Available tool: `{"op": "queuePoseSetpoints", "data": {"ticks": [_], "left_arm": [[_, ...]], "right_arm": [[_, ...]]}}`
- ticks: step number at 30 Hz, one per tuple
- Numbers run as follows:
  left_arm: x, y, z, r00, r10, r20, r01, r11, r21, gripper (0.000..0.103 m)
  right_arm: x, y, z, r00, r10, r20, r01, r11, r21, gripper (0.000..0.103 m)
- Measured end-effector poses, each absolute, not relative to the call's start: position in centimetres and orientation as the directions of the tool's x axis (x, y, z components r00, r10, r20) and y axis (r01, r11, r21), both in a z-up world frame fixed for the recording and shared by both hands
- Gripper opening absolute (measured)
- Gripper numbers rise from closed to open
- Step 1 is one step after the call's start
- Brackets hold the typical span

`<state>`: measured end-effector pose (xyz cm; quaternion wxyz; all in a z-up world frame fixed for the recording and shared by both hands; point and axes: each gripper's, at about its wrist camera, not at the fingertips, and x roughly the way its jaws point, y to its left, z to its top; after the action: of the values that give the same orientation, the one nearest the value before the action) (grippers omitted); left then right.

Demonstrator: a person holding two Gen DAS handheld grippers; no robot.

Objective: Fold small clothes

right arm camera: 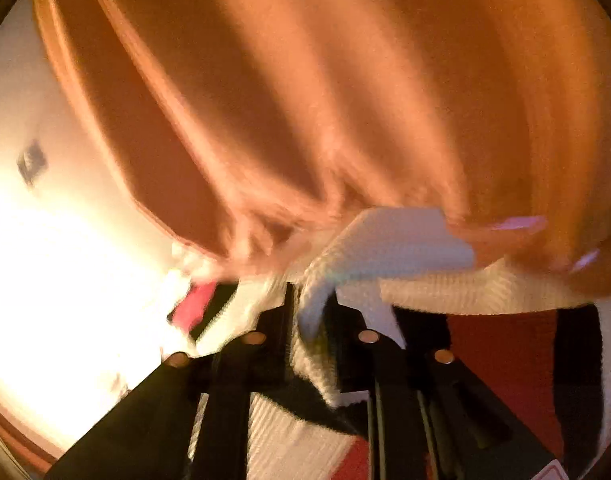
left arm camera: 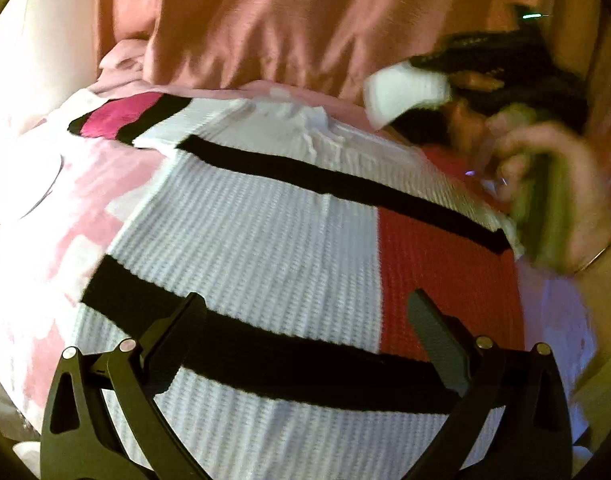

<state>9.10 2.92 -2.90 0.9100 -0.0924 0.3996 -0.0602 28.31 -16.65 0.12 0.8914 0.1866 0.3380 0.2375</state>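
Above the sweater [left arm camera: 265, 220], left tool [left arm camera: 305, 320] gapes; right tool [right arm camera: 309, 308] pinches its sleeve [right arm camera: 385, 240].

White waffle-knit top [left arm camera: 241, 216], black stripes, red panel, seemingly flat

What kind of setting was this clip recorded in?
Probably a bedroom at home. The white, black and red knitted sweater lies spread on a pink-and-white patterned bedcover, with a draped orange curtain close behind it and a pale wall to the side.
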Motion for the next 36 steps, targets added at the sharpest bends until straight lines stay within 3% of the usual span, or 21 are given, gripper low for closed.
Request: {"op": "queuePoseSetpoints", "data": {"ticks": [2, 5, 7, 8, 11, 13, 17, 18, 21, 23, 24, 26, 27, 32, 36], "left_arm": [[9.8, 4.2, -3.0, 0.671, -0.175, -0.721, 0.015, 0.975, -0.223, 0.098], [11.1, 6.0, -3.0, 0.669, -0.175, -0.722, -0.001, 0.972, -0.237, 0.098], [12.7, 7.0, -3.0, 0.661, -0.213, -0.719, 0.0, 0.959, -0.283, 0.098], [13.5, 7.1, -3.0, 0.658, -0.232, -0.716, 0.001, 0.952, -0.307, 0.098], [17.2, 6.5, -3.2, 0.634, -0.279, -0.721, 0.015, 0.937, -0.349, 0.098], [20.4, 5.1, -3.7, 0.626, -0.299, -0.72, 0.029, 0.932, -0.361, 0.098], [26.0, 2.9, -5.9, 0.591, -0.284, -0.755, 0.001, 0.936, -0.351, 0.095], [27.0, 2.5, -6.4, 0.588, -0.256, -0.767, -0.016, 0.945, -0.328, 0.091], [28.6, 2.0, -6.8, 0.598, -0.234, -0.767, -0.018, 0.953, -0.304, 0.061], [29.3, 2.2, -6.3, 0.603, -0.264, -0.753, 0.013, 0.947, -0.322, 0.034], [29.7, 2.4, -6.1, 0.606, -0.275, -0.747, 0.019, 0.943, -0.332, 0.028], [30.1, 2.8, -5.1, 0.634, -0.294, -0.715, 0.038, 0.936, -0.351, 0.013], [30.3, 3.0, -4.7, 0.647, -0.289, -0.706, 0.042, 0.938, -0.345, 0.011], [30.7, 4.4, -3.5, 0.681, -0.247, -0.689, 0.024, 0.949, -0.316, 0.01], [31.0, 4.6, -6.6, 0.619, -0.229, -0.752, 0.006, 0.958, -0.287, 0.01]], "right_arm": [[28.1, -14.3, -1.6, 0.639, 0.526, -0.561, -0.306, 0.843, 0.443, 0.028], [24.3, -16.1, -1.5, 0.7, 0.461, -0.546, -0.267, 0.877, 0.399, 0.034], [20.9, -19.3, -1.1, 0.781, 0.319, -0.537, -0.164, 0.934, 0.317, 0.057], [19.6, -20.9, -1.0, 0.806, 0.25, -0.537, -0.115, 0.955, 0.272, 0.06], [15.3, -25.3, -2.2, 0.819, 0.016, -0.574, 0.046, 0.995, 0.093, 0.062], [14.1, -28.2, -4.1, 0.771, -0.057, -0.634, 0.119, 0.991, 0.056, 0.063], [14.2, -30.7, -7.8, 0.71, 0.001, -0.704, 0.138, 0.98, 0.14, 0.063], [14.6, -30.8, -8.7, 0.702, 0.019, -0.712, 0.135, 0.978, 0.159, 0.063], [15.7, -30.8, -10.2, 0.682, 0.085, -0.727, 0.114, 0.969, 0.219, 0.062], [15.5, -30.1, -10.9, 0.684, 0.121, -0.719, 0.099, 0.962, 0.255, 0.062], [15.7, -29.6, -10.8, 0.69, 0.138, -0.711, 0.078, 0.962, 0.262, 0.058], [16.1, -28.6, -10.8, 0.69, 0.156, -0.707, 0.062, 0.96, 0.272, 0.037], [16.2, -28.6, -10.7, 0.694, 0.179, -0.698, 0.05, 0.954, 0.294, 0.016], [13.2, -30.5, -7.8, 0.796, 0.139, -0.589, 0.065, 0.948, 0.312, 0.015], [14.2, -32.8, -13.5, 0.689, 0.114, -0.715, 0.161, 0.939, 0.305, 0.015]]}}
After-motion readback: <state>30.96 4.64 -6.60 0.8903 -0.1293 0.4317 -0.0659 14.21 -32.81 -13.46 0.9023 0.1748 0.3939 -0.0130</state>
